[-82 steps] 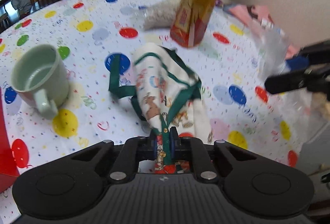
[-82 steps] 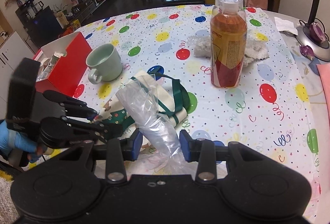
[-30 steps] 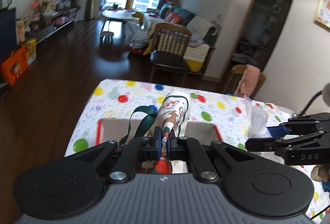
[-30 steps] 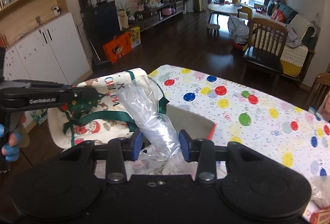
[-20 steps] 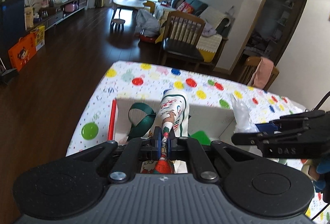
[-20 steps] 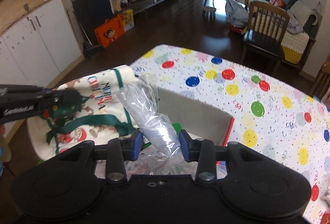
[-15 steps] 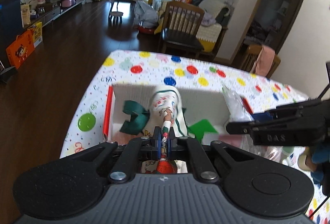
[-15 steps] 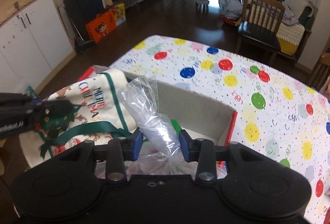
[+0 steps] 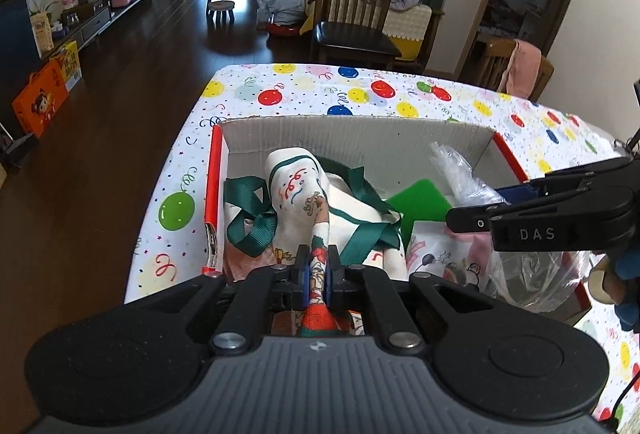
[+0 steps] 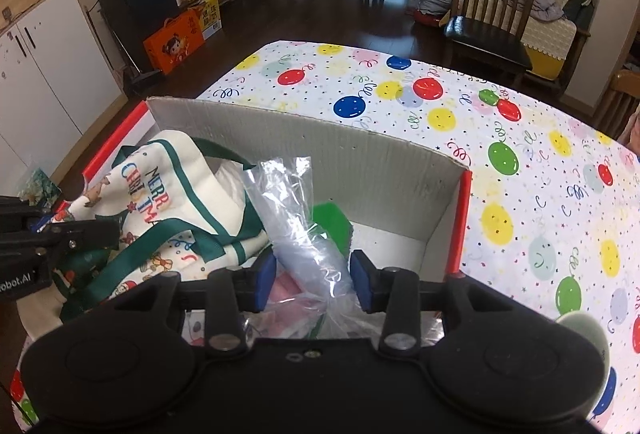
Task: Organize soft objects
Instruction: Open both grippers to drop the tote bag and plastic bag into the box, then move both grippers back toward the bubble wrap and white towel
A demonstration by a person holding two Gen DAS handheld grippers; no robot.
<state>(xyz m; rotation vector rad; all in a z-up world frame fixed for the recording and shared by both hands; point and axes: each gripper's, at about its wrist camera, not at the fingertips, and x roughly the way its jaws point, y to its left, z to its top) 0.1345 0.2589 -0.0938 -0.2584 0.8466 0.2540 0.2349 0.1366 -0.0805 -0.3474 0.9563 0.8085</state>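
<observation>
My left gripper (image 9: pixel 316 278) is shut on a cream Christmas tote bag (image 9: pixel 298 194) with green straps, lowered into the left part of a red cardboard box (image 9: pixel 360 134). The bag also shows in the right wrist view (image 10: pixel 168 194). My right gripper (image 10: pixel 313 274) is shut on a clear plastic bag (image 10: pixel 296 218) and holds it over the right part of the box (image 10: pixel 360 162). The right gripper shows in the left wrist view (image 9: pixel 472 212) with the plastic bag (image 9: pixel 464 178) hanging from it.
Inside the box lie a green flat object (image 9: pixel 420 202) and pale printed cloth (image 9: pixel 440 258). The box stands on a table with a balloon-print cloth (image 10: pixel 520 154). A pale green mug (image 10: pixel 584 330) sits at the right. Wooden chairs (image 9: pixel 352 18) stand beyond the table.
Both grippers carried the tote bag and the plastic bag from the table middle to the red box and lowered them. The tote bag now rests inside the box.
</observation>
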